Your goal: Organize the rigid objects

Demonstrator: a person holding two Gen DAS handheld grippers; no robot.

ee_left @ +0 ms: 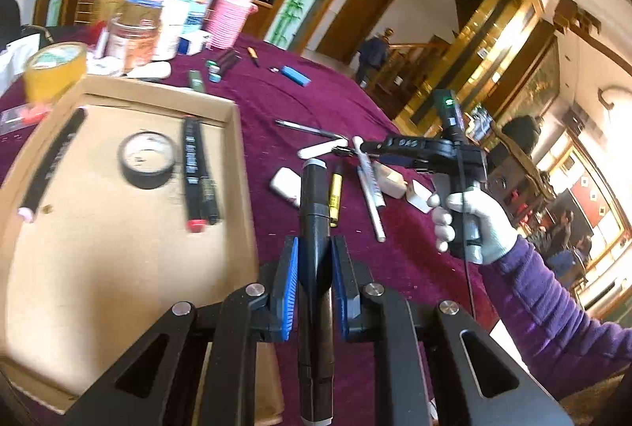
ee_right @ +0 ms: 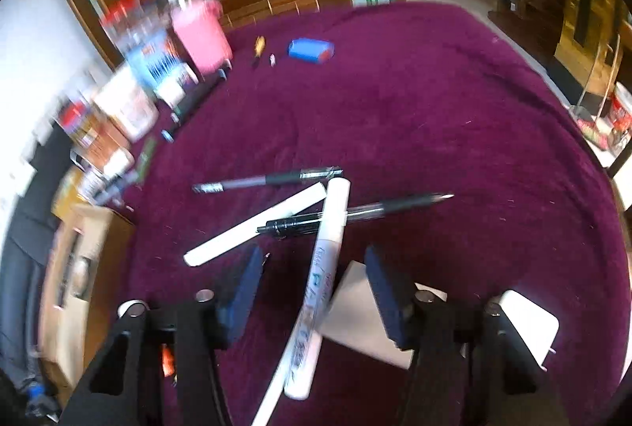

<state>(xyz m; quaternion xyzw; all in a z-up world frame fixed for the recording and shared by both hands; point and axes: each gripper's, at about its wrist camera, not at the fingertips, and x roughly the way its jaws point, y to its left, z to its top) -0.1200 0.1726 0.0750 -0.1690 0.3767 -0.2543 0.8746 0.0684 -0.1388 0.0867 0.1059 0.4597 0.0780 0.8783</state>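
Four things already lie in the cardboard tray (ee_left: 237, 165): a long black pen (ee_left: 51, 161) by its far-left wall, a roll of black tape (ee_left: 147, 159) in the middle, and two dark markers (ee_left: 197, 173) side by side just right of the roll. A fifth, the black marker (ee_left: 314, 213), is pinched between the blue pads of the left claw (ee_left: 315, 264), in the air just right of the tray's right wall, so I judge it next to go in.

Much is left. Right of the tray, on the purple table (ee_right: 454, 118), lie a white marker (ee_right: 322, 268), a clear pen (ee_right: 367, 211) crossing it, a grey pen (ee_right: 268, 181), a white stick (ee_right: 252, 230), a yellow tube (ee_left: 335, 199) and a white eraser (ee_left: 285, 185). Beyond the tray sit a blue box (ee_right: 311, 50) and smaller bits. The right claw (ee_right: 316, 291) stands wide and empty, astride the white marker. I put the job at under half done.
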